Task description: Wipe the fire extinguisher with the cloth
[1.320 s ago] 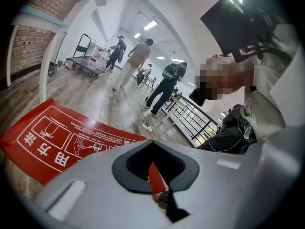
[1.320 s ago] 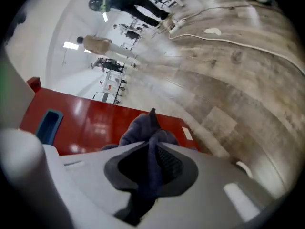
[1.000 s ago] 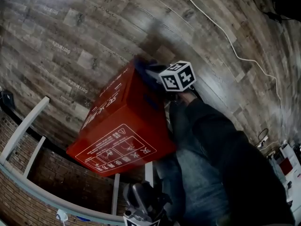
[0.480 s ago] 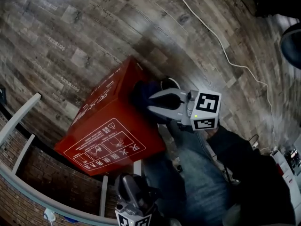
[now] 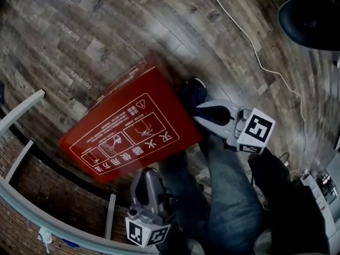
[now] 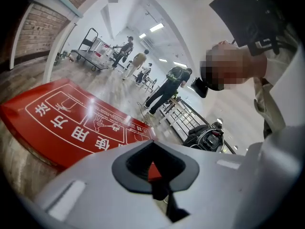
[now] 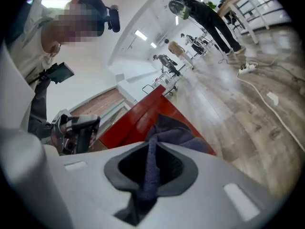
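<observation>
The fire extinguisher is housed in a red box point(image 5: 127, 126) with white printed instructions, standing on the wood floor; it also shows in the left gripper view point(image 6: 71, 128) and the right gripper view point(image 7: 138, 118). My right gripper point(image 5: 197, 115) hovers at the box's right edge, shut on a dark blue cloth point(image 5: 194, 95). In its own view the cloth point(image 7: 174, 135) bunches out past the right gripper point(image 7: 152, 149). The left gripper point(image 5: 142, 175) hangs below the box, apart from it, with its jaws together and nothing between them point(image 6: 155, 149).
A white cable point(image 5: 265, 68) runs across the floor at the right. A black round seat point(image 5: 313, 20) sits top right. A white rail point(image 5: 21, 121) and brick wall point(image 5: 32, 227) border the left. My jeans legs point(image 5: 228, 195) stand beside the box.
The right gripper has come off the box's far top corner with the cloth, moving right and toward me. The left gripper shows more fully at the bottom.
</observation>
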Demonstrator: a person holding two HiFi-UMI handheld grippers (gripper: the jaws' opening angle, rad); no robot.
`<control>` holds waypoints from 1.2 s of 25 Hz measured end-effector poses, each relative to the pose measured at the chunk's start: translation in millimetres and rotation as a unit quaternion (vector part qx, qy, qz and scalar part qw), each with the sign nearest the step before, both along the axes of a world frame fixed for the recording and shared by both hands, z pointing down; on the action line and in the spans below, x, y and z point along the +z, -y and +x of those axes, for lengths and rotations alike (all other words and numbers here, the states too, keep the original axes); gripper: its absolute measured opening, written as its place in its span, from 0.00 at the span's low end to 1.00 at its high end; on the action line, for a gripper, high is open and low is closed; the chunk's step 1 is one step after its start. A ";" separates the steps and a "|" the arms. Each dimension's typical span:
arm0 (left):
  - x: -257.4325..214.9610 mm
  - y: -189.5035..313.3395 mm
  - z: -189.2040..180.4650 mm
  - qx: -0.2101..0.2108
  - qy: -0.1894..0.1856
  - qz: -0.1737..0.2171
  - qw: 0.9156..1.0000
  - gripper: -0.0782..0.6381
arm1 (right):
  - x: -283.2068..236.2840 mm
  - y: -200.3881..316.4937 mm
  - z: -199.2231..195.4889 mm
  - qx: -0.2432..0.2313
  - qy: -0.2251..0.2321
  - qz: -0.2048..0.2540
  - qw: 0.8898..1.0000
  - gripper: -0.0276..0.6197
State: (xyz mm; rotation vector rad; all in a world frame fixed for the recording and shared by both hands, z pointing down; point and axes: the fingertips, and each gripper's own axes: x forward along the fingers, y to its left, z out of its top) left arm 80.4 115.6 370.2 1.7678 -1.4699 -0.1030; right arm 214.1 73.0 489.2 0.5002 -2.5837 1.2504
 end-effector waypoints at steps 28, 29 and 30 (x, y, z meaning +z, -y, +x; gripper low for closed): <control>-15.7 -130.9 -202.8 -0.133 0.026 0.019 0.991 0.11 | -91.2 -85.2 -193.9 -0.214 -0.290 0.336 0.870 0.12; -13.5 -136.7 -210.1 -0.142 0.027 0.018 0.989 0.11 | -91.4 -74.7 -200.4 -0.210 -0.294 0.344 0.867 0.12; -10.4 -142.2 -216.6 -0.150 0.025 0.017 0.988 0.11 | -90.6 -65.8 -211.3 -0.213 -0.295 0.354 0.861 0.12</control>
